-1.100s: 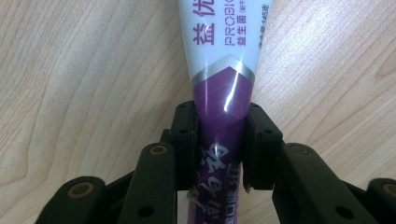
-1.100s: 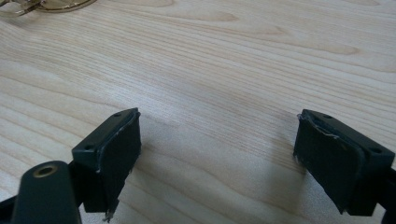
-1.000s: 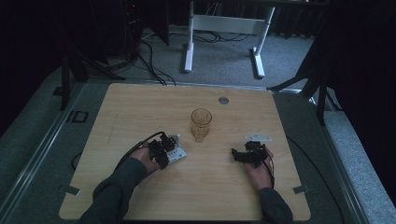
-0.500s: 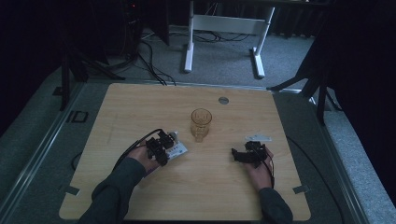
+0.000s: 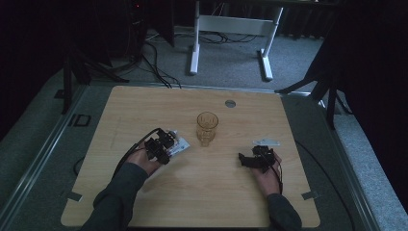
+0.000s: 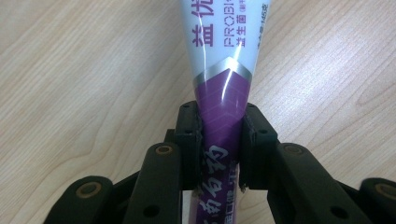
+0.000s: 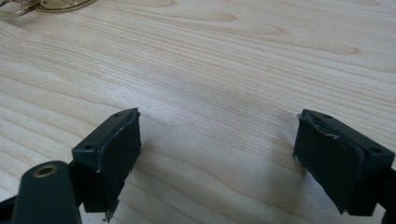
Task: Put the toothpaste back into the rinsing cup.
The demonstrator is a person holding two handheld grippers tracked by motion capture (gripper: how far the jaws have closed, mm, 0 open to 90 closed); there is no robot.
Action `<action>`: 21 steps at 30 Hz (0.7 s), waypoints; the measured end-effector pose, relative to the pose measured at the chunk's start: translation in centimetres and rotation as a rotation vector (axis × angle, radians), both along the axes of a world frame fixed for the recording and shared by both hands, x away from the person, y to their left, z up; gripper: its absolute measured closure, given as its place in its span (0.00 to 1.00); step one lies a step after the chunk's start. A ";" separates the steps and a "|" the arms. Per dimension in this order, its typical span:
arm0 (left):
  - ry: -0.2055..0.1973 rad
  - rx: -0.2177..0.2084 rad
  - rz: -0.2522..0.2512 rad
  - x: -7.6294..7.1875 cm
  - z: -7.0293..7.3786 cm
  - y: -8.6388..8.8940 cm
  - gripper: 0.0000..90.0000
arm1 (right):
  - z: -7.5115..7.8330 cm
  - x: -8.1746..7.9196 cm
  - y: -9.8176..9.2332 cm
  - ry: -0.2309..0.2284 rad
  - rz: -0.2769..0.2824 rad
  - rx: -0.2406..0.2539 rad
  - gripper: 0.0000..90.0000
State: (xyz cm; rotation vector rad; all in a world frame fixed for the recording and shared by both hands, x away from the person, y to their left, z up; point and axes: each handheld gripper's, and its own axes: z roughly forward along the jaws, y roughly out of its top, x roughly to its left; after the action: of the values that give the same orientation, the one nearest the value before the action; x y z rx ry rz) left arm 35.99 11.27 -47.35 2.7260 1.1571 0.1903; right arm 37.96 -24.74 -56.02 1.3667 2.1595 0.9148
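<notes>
The left gripper (image 6: 219, 140) has its two black jaws squeezed tight on a tube (image 6: 223, 70) that looks like toothpaste, white at the far end and purple where the jaws pinch it. It holds the tube near the flat purple end, which is thin and easy to grab, so the fat end sticks out in front, likely so it can be carried and put somewhere. In the high view the left gripper (image 5: 161, 146) and the tube (image 5: 180, 143) sit just left of a glass (image 5: 207, 126), and the tube points toward the glass. The glass stands upright near the middle of the table (image 5: 144, 110), brownish and see-through, and it may be where the tube is meant to go, since its mouth is open at the top. The right gripper (image 7: 219, 163) has its jaws wide apart with nothing between them, just bare wood below. It waits low over the table on the right side (image 5: 257, 158), well apart from the glass, maybe ready to help. A small pale flat piece (image 5: 267, 143) lies just beyond it. The table is light wood with wavy lines in it and a little round grey plug (image 5: 230, 103) near the far edge. The room is dark. The floor is grey, with black cables (image 5: 154, 62) and a white stand (image 5: 231, 29) behind the table.
</notes>
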 end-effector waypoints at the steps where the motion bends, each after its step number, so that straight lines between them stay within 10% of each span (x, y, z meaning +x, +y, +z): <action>1: -0.002 -0.003 0.002 0.0 0.1 0.1 0.81 | 0.0 0.0 0.0 0.000 0.000 0.000 0.16; 21: -0.101 -0.081 0.075 0.6 1.6 0.5 0.81 | 0.0 0.0 0.0 0.000 -0.002 0.002 0.16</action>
State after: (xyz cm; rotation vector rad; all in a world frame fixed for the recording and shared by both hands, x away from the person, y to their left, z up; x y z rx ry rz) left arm 36.56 11.81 -45.76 2.5738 1.2126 0.2822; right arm 37.96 -24.73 -56.02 1.3692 2.1579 0.9159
